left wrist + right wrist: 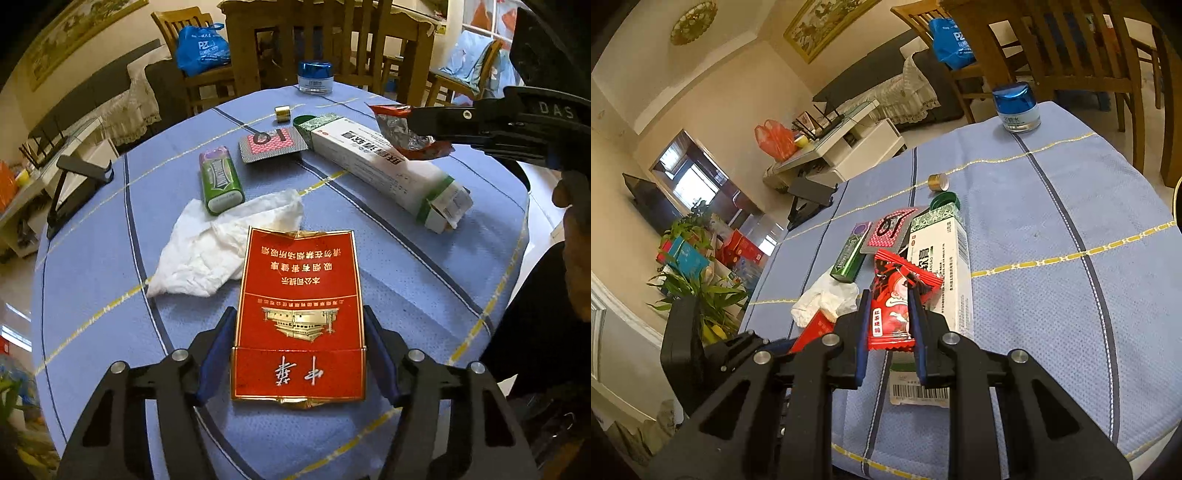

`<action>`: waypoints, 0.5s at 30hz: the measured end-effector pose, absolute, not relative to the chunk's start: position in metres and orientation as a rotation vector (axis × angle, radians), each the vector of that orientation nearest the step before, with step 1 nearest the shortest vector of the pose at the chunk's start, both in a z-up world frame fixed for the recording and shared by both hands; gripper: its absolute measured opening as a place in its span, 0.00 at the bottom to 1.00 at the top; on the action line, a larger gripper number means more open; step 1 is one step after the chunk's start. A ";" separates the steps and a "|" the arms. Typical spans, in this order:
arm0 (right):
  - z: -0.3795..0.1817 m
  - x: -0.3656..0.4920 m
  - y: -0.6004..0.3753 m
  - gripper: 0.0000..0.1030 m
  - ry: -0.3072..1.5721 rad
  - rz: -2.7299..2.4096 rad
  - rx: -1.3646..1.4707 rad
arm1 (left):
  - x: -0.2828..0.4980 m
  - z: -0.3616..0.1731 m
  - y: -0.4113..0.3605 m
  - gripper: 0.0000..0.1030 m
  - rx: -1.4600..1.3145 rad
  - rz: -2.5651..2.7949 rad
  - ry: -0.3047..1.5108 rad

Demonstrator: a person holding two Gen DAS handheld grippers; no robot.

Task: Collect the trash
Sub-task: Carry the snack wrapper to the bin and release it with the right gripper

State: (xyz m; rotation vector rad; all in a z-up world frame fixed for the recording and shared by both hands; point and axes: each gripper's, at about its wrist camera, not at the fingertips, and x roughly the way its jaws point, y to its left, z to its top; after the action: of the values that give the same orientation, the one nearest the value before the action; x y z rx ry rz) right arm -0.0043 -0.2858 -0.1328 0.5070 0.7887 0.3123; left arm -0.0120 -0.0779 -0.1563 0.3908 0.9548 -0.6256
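- We see crumpled tissue left of the flattened red cigarette pack on the desk; it could get dragged.
- Left tongs straddle the pack, pads at its edges, not clamped; flat card may slip.
- Right tongs pinch red candy wrapper; crinkly foil could slide out.

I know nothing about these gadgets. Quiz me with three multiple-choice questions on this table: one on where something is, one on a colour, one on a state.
1. Where is the white tissue?
A. beside the red cigarette pack
B. inside the jar
C. on a chair

2. What colour is the jar's lid?
A. green
B. blue
C. gold

3. What is the right gripper doing?
A. standing open and empty
B. clamping a red snack wrapper
C. holding the tissue

Answers: 1 A, the tissue lies against the pack's edge. 2 B, the lid is shiny blue. 3 B, both fingers press the wrapper.
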 end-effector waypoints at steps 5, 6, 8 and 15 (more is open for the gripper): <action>-0.132 -0.008 -0.292 0.19 0.770 0.306 0.514 | -0.012 -0.150 -0.064 0.61 0.287 -0.602 0.988; -0.131 -0.008 -0.294 0.19 0.766 0.303 0.516 | -0.011 -0.145 -0.059 0.61 0.243 -0.600 0.990; -0.129 -0.009 -0.299 0.19 0.758 0.297 0.518 | -0.015 -0.133 -0.054 0.61 0.197 -0.600 0.971; -0.126 -0.013 -0.335 0.19 0.737 0.228 0.505 | -0.014 -0.094 -0.091 0.61 0.200 -0.596 0.886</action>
State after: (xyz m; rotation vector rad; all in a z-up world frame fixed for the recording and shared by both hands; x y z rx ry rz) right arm -0.0126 -0.3347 -0.1260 0.5050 0.7370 0.2277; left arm -0.0138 -0.0908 -0.0937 0.2001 0.8864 -0.5961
